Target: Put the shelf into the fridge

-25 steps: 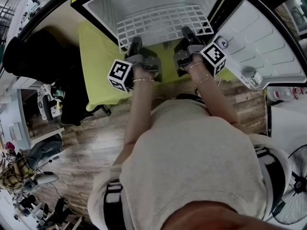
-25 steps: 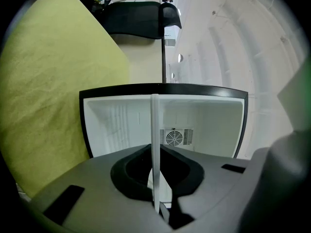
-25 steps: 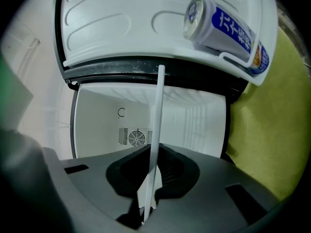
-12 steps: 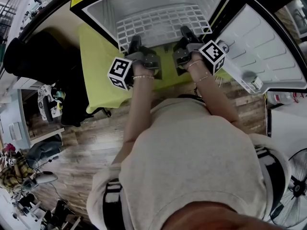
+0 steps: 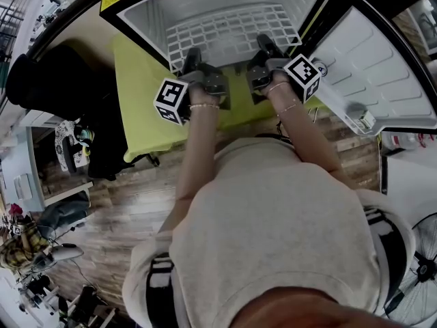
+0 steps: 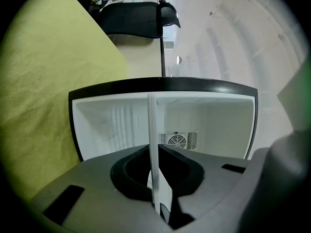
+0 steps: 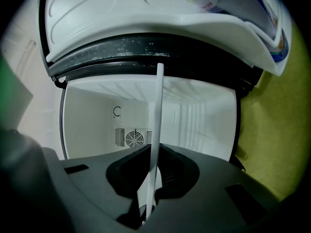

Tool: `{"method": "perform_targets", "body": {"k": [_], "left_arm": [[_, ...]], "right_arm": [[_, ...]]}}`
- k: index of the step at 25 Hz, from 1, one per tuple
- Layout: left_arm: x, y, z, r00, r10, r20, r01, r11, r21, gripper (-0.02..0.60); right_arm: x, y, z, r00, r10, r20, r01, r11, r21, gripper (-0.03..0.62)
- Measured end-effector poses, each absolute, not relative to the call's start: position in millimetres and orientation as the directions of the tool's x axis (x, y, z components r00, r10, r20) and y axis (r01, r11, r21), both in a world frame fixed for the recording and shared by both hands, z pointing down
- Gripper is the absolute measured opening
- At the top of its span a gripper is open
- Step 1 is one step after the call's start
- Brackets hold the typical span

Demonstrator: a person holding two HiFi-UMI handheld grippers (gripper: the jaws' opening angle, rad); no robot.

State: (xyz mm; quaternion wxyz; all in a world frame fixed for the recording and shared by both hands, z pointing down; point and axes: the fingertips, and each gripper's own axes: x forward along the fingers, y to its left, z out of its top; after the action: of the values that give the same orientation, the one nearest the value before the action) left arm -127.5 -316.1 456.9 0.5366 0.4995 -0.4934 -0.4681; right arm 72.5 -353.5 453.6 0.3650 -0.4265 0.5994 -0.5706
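Jaws of left gripper (image 5: 193, 55) and right gripper (image 5: 263, 45) both clamping shelf (image 5: 232, 29) by near edge. Shelf lying level, mostly inside fridge (image 5: 147, 12), long axis spanning fridge opening. Next push likely heading straight toward fridge back wall, both hands equally near.

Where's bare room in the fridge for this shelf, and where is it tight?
The fridge cavity is bare on both sides of the shelf, back to the fan grille. The green cloth left of the fridge is free too. Tight: the shelf's near edge, clamped by the left gripper and right gripper, and the door bin holding a container.
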Motion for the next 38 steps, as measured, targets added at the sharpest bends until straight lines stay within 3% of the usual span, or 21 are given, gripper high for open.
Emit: {"method": "perform_targets", "body": {"k": [8,9,11,13,17,22,29,33,38], "left_arm": [[-127,-314,457,0.084,-0.996,0.031,0.020,0.033,0.999,0.032],[-126,-314,457,0.087,-0.996,0.029,0.024,0.031,0.999,0.031],[-125,-311,457,0.093,-0.995,0.032,0.021,0.034,0.999,0.031],[-122,-308,456,0.099,-0.994,0.035,0.011,0.036,0.999,0.035],[-113,-303,452,0.124,-0.992,0.028,0.016,0.030,0.999,0.112],[-104,-291,453,0.143,-0.989,0.036,0.021,0.039,0.999,0.129],[-103,-289,456,0.128,-0.990,0.058,0.033,0.063,0.997,0.078],[-104,-285,453,0.125,-0.992,0.037,0.032,0.041,0.999,0.045],[-102,-278,454,0.127,-0.991,0.035,0.035,0.040,0.999,0.034]], "right_arm": [[72,-352,453,-0.375,-0.927,0.014,-0.037,0.000,-0.999,0.029],[71,-352,451,-0.379,-0.925,-0.002,-0.027,0.014,-1.000,0.048],[65,-351,445,-0.400,-0.916,-0.036,0.003,0.038,-0.999,0.148],[58,-348,444,-0.422,-0.905,-0.052,0.028,0.045,-0.999,0.169],[52,-337,450,-0.436,-0.899,-0.041,0.055,0.018,-0.998,0.163],[53,-323,449,-0.451,-0.892,-0.040,0.033,0.028,-0.999,0.125],[52,-324,449,-0.455,-0.890,-0.028,0.030,0.016,-0.999,0.097],[54,-319,451,-0.451,-0.892,-0.007,0.002,0.006,-1.000,0.035],[56,-313,453,-0.455,-0.891,0.001,-0.037,0.018,-0.999,0.035]]}}
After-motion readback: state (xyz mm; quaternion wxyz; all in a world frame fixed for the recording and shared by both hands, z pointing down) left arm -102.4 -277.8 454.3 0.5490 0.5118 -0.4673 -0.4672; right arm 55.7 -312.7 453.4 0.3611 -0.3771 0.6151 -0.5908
